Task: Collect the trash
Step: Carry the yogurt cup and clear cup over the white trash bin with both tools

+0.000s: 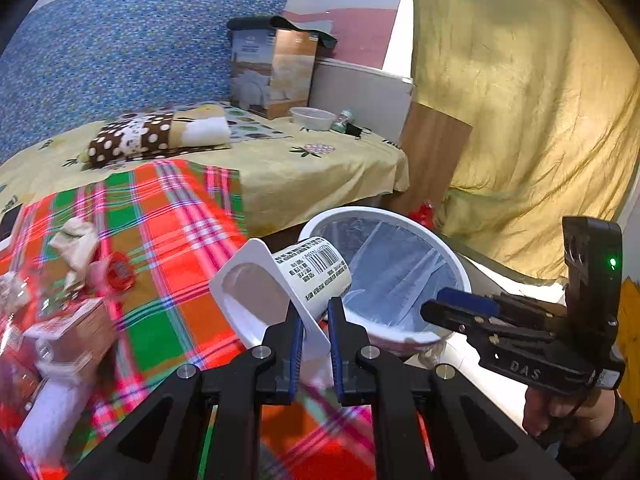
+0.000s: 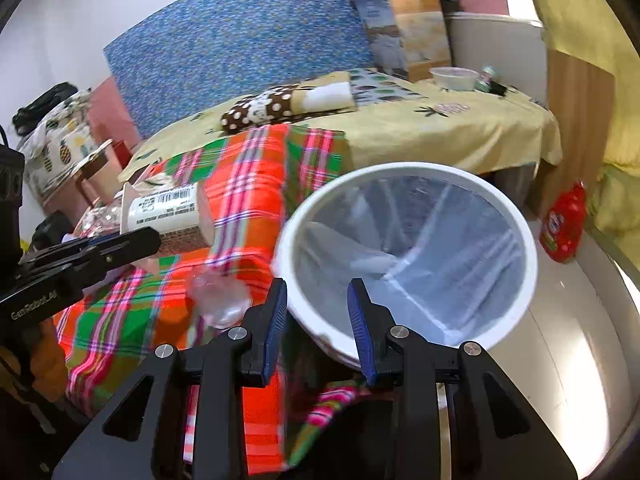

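My left gripper [image 1: 314,308] is shut on the flat rim of a white plastic cup [image 1: 308,268] with a barcode label. It holds the cup tilted just left of the white trash bin [image 1: 360,210], which has a clear liner. From the right wrist view the cup [image 2: 168,208] and left gripper [image 2: 148,240] are at the left, over the plaid cloth. My right gripper [image 2: 318,292] hovers at the bin's near rim [image 2: 400,168] with jaws apart and nothing gripped. In the left wrist view a hand holds the right gripper [image 1: 430,308] beside the bin.
Crumpled paper [image 1: 76,240], a red piece [image 1: 120,270] and a small carton [image 1: 68,328] lie on the plaid cloth [image 1: 172,220]. A clear plastic item [image 2: 218,300] lies near my right fingers. Behind is a bed [image 1: 280,168] with a box [image 1: 272,72]. A red bottle [image 2: 564,224] stands on the floor.
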### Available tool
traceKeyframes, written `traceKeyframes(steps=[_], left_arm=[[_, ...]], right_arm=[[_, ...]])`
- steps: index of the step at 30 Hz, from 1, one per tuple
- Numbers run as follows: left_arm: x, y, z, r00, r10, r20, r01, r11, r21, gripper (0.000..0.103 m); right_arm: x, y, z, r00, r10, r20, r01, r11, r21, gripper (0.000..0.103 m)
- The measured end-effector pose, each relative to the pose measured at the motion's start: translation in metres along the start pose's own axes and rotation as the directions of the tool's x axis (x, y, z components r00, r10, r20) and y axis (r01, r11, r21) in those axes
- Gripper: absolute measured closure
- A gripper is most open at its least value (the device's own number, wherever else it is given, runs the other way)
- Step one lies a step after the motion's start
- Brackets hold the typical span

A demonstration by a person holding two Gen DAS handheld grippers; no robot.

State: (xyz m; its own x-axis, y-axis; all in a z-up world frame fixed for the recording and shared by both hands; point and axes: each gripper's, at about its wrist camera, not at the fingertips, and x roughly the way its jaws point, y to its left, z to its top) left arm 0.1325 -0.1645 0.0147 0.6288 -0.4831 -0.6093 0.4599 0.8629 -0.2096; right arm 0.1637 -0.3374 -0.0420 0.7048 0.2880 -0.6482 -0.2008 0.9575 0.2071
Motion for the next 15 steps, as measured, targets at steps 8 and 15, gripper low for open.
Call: traceKeyframes(steps=[8,15], left_arm=[[-0.014,0.023,0.006,0.996,0.081,0.033,-0.080,0.996,-0.040,0.091],[-0.038,0.049,-0.002,0.989,0.138,0.047,-0.132,0.986,-0.100,0.091]], right_arm=[[0.007,0.039,-0.005,0.987,0.160,-0.003,-0.159,0.979,-0.127,0.069],[0.024,0.054,-0.004,0.981,0.190,-0.048,-0.195,0.964,-0.182,0.068]])
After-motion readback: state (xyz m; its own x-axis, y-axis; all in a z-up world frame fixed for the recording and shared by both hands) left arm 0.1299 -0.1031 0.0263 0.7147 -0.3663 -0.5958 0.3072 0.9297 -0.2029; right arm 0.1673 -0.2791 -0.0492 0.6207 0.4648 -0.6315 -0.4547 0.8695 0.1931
